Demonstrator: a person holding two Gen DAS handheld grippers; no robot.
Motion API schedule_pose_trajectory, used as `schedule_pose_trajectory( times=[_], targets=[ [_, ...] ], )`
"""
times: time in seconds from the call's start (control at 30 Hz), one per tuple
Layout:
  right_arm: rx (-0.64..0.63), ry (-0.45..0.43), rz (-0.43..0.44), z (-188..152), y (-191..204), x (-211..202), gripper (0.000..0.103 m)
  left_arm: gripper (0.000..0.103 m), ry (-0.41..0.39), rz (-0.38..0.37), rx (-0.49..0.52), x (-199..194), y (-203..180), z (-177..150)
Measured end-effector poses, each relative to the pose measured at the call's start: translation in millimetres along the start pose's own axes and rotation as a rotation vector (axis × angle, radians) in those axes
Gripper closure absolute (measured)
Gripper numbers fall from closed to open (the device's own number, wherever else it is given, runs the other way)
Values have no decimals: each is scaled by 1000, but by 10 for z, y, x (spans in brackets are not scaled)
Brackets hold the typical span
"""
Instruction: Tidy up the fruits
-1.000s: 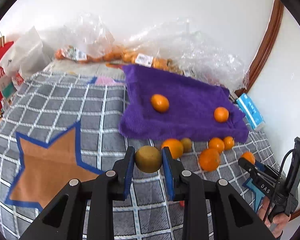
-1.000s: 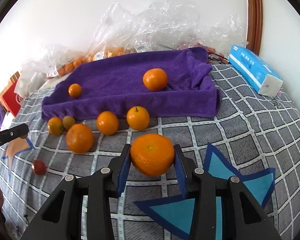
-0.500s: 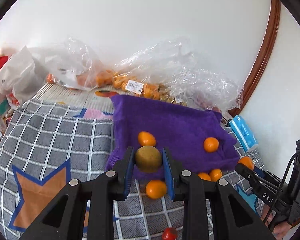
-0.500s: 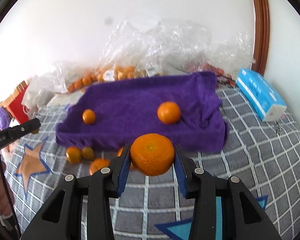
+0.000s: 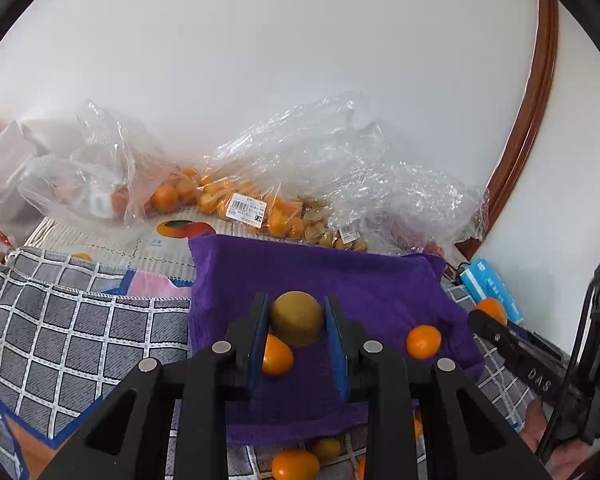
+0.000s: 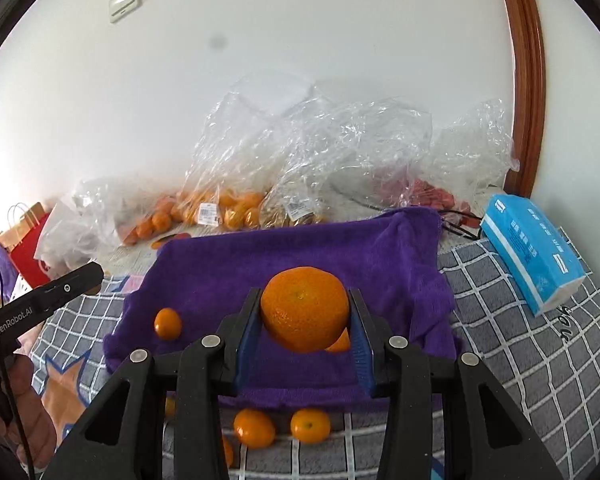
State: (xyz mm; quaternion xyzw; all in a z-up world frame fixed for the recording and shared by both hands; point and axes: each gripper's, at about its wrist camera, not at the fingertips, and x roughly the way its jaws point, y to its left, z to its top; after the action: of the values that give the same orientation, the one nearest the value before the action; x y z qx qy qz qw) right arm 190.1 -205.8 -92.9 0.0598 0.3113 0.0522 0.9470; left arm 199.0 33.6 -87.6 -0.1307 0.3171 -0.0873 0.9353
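Fingers of the left gripper [image 5: 296, 322] are clenched on a dull greenish-yellow fruit [image 5: 296, 322], held above the purple towel [image 5: 360, 280]. Fingers of the right gripper [image 6: 305, 320] grasp a large orange [image 6: 305, 308] over the same towel's front half. Two small oranges [image 5: 423, 342] lie on the towel, one near its right edge; its middle and back are bare. More oranges [image 6: 310, 425] sit on the checked blanket [image 6: 540, 360] just past the towel's front edge. A blue tissue pack [image 6: 534, 252] with unreadable print lies right of the towel. Clear fruit bags [image 5: 260, 200] with barcode labels line the wall. "enRobot.AI" reads on the left gripper.
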Motion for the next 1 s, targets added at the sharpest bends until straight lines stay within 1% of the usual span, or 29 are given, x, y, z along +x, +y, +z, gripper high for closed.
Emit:
schedule_pose_trajectory(
  times=[0.13,0.23,0.33,0.47,0.63,0.77,0.87,1.0],
  targets=[
    [26,24,-17,-58,-120,210,62,77,41,3,-16,159,77,-81],
    [31,59,-38,-117,-182,330,62,77,33,6,-18,207,81,-119],
    [31,57,-44,-138,-227,339,62,77,51,-3,-27,276,92,-155],
    [47,59,-59,-158,-305,362,62,77,63,22,-20,358,117,-193],
    [73,78,-79,-205,-400,436,62,77,79,18,-50,405,178,-199],
    [83,86,-86,-216,-426,472,62,77,80,28,-61,421,213,-197],
    [82,95,-90,-222,-422,501,62,77,93,19,-78,442,232,-204],
    [68,100,-87,-236,-393,518,62,77,104,29,-67,490,211,-228]
  ],
)
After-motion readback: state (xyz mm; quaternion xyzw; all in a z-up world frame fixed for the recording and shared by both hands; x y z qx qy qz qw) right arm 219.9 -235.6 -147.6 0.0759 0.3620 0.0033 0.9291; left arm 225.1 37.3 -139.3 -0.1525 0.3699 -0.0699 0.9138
